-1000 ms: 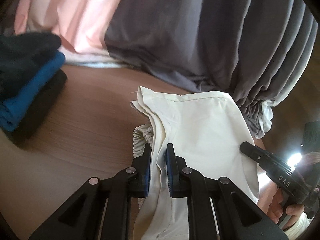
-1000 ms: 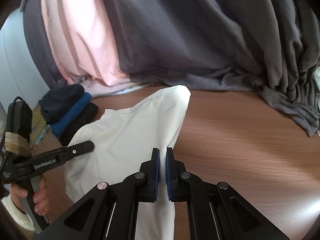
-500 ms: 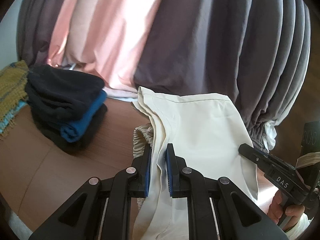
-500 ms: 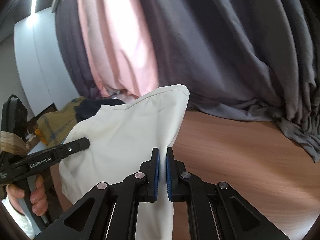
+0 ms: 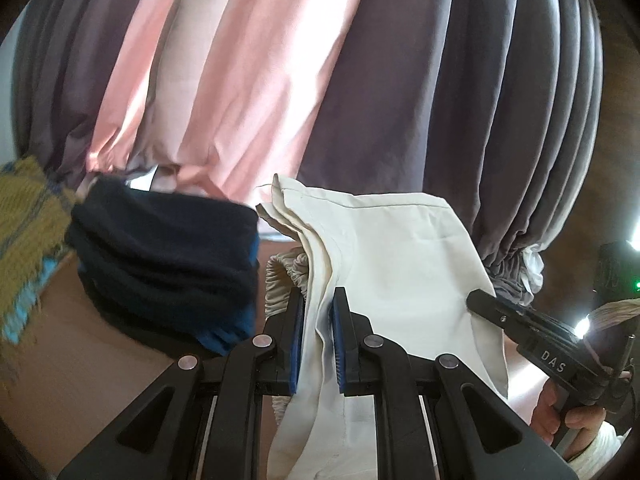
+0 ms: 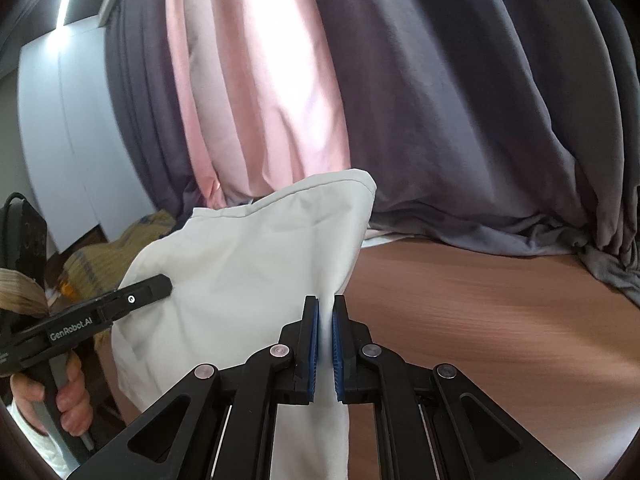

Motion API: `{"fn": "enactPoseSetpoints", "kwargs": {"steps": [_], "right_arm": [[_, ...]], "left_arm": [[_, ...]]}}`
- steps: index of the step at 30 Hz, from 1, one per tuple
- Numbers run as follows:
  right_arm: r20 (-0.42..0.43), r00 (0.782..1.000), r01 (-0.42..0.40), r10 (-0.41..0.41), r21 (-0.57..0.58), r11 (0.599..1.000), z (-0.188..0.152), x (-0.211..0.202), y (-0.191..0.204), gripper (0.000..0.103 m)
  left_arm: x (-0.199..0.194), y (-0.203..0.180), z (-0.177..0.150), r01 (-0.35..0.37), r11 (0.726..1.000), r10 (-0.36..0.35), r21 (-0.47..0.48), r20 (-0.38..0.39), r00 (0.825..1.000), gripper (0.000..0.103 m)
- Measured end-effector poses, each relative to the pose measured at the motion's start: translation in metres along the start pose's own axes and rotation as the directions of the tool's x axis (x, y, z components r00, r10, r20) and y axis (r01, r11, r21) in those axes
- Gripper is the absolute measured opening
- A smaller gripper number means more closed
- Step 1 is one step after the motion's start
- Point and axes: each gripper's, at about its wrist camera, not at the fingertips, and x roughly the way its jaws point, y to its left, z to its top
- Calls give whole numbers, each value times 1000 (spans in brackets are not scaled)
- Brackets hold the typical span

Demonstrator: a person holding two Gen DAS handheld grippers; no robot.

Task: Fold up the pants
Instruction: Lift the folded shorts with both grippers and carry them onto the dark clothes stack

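The cream pants (image 5: pixel 400 256) are folded and held up off the wooden table between both grippers. My left gripper (image 5: pixel 318 300) is shut on their left edge, where the gathered elastic waistband (image 5: pixel 284 276) bunches beside the finger. My right gripper (image 6: pixel 326 308) is shut on the right edge of the pants (image 6: pixel 248 276). In the left wrist view the right gripper (image 5: pixel 480 300) pinches the cloth at the right. In the right wrist view the left gripper (image 6: pixel 166 282) pinches it at the left.
A stack of folded dark and blue clothes (image 5: pixel 168 260) sits close left of the pants. A yellow and blue woven cloth (image 5: pixel 24 232) lies further left. Grey and pink curtains (image 5: pixel 280 80) hang behind. The wooden table (image 6: pixel 500 320) stretches to the right.
Both grippers have lifted the pants up off the table and tilted up toward the curtains. The folded stack now appears closer to the left gripper.
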Motion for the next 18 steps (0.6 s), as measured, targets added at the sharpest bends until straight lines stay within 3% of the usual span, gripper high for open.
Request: {"fn": "enactPoseSetpoints", "kwargs": {"steps": [9, 18], "right_arm": [[54, 995, 88, -89, 24, 996, 18, 36, 76, 8], [80, 995, 66, -64, -24, 998, 51, 69, 116, 8]], "left_arm": [[-6, 70, 44, 48, 995, -49, 83, 6, 999, 14], [-13, 115, 77, 11, 996, -16, 85, 58, 998, 14]]}}
